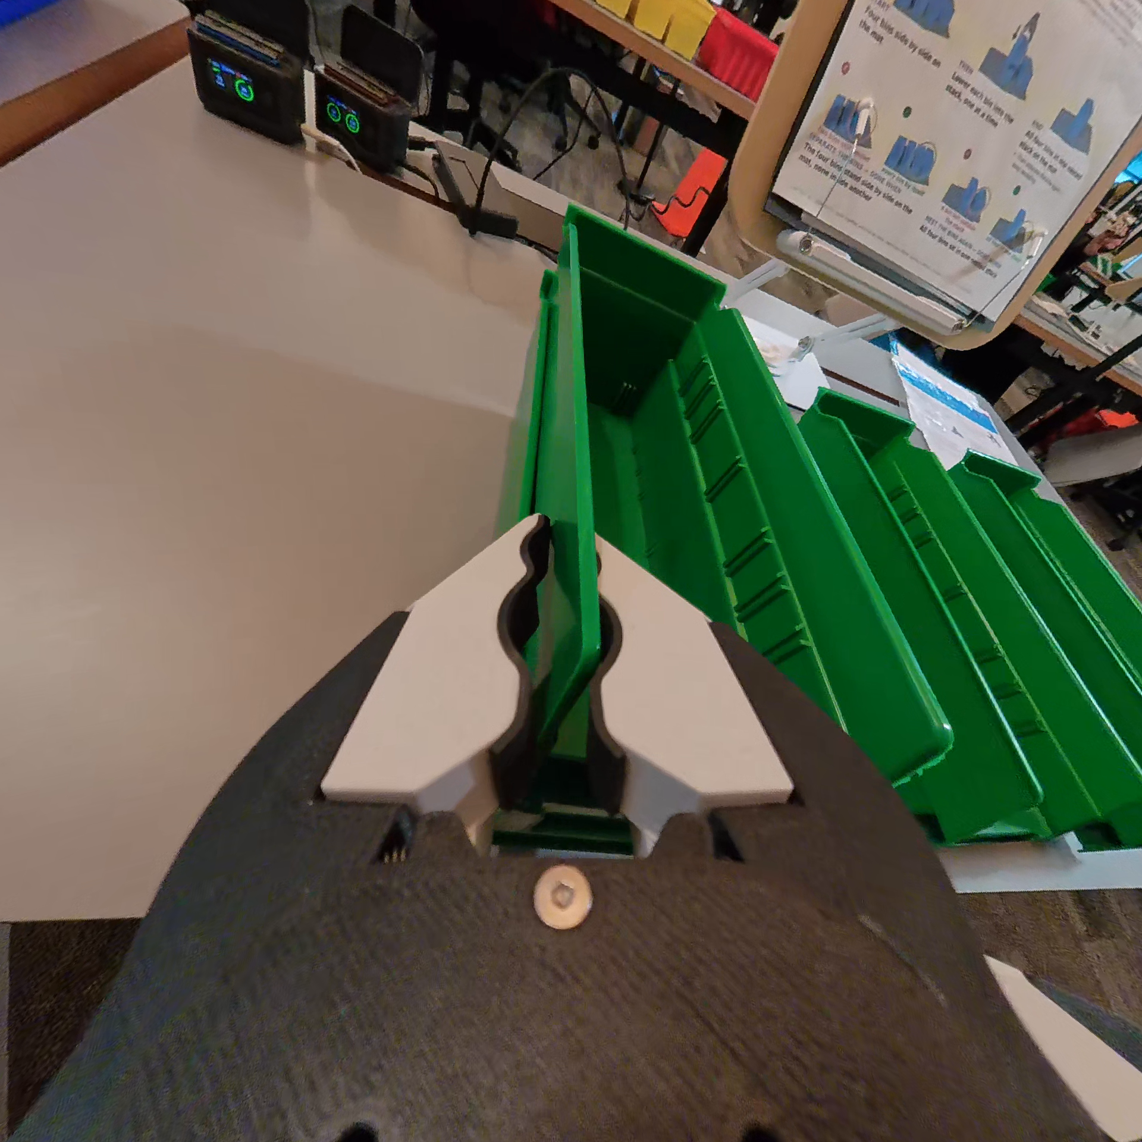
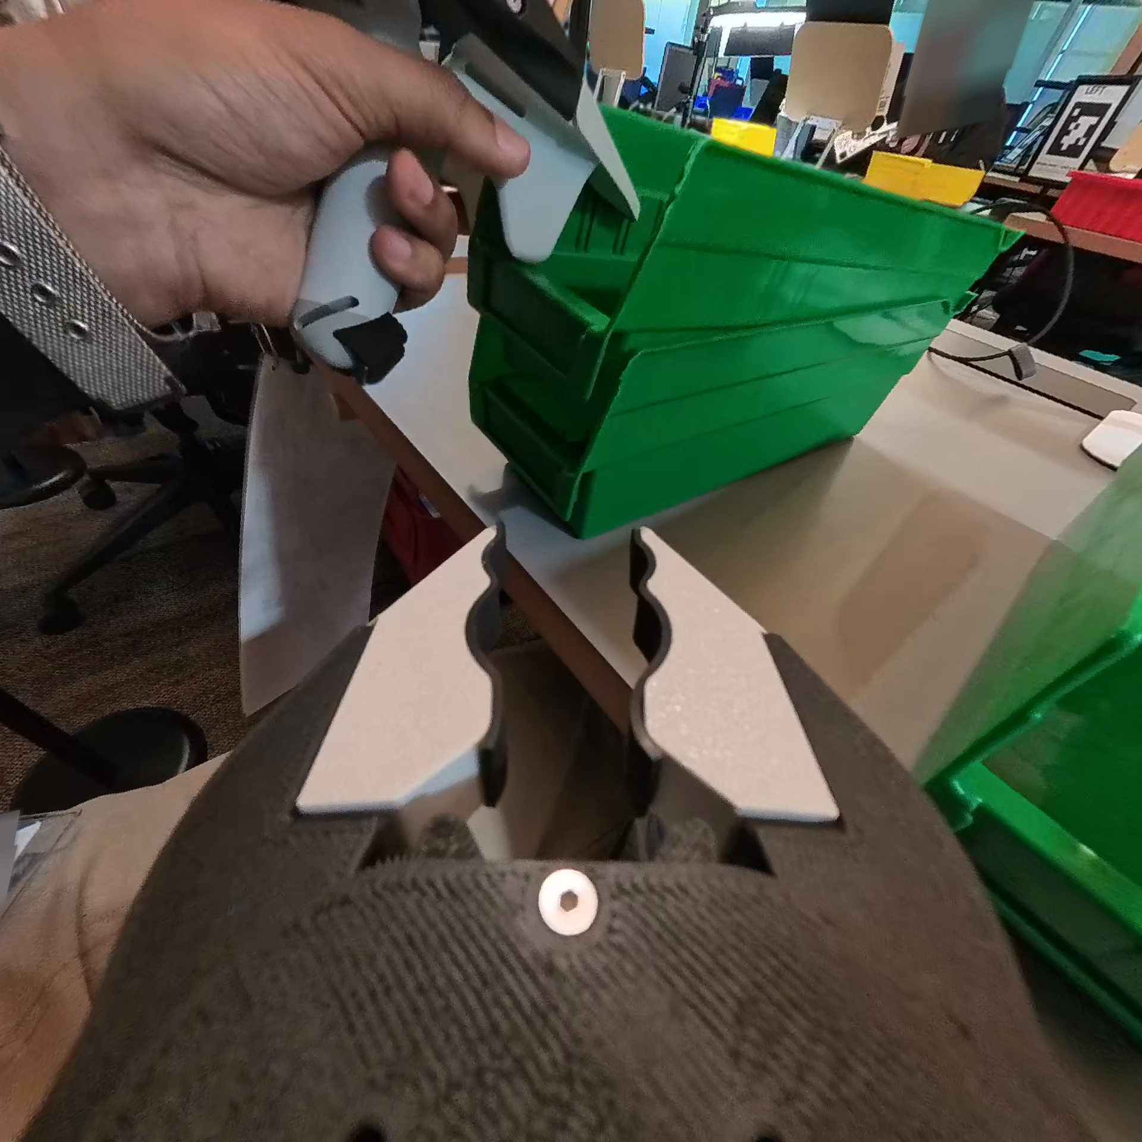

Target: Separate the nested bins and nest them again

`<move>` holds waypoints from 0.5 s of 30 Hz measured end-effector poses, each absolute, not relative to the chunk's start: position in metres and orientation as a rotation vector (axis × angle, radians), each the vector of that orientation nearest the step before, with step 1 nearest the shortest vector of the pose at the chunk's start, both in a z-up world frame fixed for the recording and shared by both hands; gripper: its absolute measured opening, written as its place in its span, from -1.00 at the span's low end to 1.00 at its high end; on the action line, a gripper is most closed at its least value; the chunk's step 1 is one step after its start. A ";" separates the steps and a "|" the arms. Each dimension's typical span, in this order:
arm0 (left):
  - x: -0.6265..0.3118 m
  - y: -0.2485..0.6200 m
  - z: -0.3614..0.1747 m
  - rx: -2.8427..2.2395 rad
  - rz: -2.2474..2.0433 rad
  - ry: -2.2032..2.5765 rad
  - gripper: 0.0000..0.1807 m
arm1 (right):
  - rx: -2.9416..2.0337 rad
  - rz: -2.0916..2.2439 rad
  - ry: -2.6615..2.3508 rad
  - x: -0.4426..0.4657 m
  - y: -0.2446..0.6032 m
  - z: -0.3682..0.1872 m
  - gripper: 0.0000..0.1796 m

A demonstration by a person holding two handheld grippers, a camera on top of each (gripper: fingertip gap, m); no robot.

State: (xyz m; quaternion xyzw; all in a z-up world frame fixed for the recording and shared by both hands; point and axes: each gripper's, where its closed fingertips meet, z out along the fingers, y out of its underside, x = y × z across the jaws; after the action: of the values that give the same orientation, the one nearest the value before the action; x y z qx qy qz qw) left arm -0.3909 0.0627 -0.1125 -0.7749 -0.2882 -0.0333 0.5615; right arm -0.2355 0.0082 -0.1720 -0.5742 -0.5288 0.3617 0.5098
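- The scene is a workroom with a pale grey bench (image 1: 216, 432); behind it stand other desks, office chairs, yellow and red bins, and a board with printed pictures (image 1: 945, 142).
- Two small black devices with green-lit screens (image 1: 247, 80) stand at the far edge of the bench, with cables beside them.
- The left tongs (image 1: 571, 544) are closed to a narrow gap on the side wall of the top green bin (image 1: 649, 432), near its front end.
- In the right wrist view, a hand (image 2: 216, 160) grips the pale handle of the left tongs from above, with the fingers curled around the handle, and the tool points down into the stack.
- The top bin sits tilted in the stack of green bins (image 2: 710, 383); its front end is raised above the bins below.
- The stack stands at the near edge of the bench, close to the corner.
- The right tongs (image 2: 568, 544) are wide apart and hold nothing; they hover over the bench edge, just in front of the stack.
- Another green bin (image 2: 1063, 741) stands at the right, blurred and apart from the stack.
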 end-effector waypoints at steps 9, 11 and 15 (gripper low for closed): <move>-0.385 0.066 -0.106 -1.778 -0.136 -0.616 -0.75 | -1.382 0.872 -1.274 -0.235 0.009 -0.172 -0.57; -0.382 0.066 -0.100 -1.754 -0.174 -0.596 -0.64 | -1.382 0.871 -1.274 -0.235 0.009 -0.172 -0.57; -0.386 0.060 -0.080 -1.688 -0.131 -0.549 -0.69 | -1.386 0.872 -1.277 -0.236 0.009 -0.174 -0.57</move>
State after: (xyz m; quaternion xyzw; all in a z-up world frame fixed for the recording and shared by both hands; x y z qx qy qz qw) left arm -0.3862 0.0602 -0.0803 -0.7369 -0.2397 -0.0573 0.6295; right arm -0.2356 0.0086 -0.1737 -0.5749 -0.5300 0.3617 0.5078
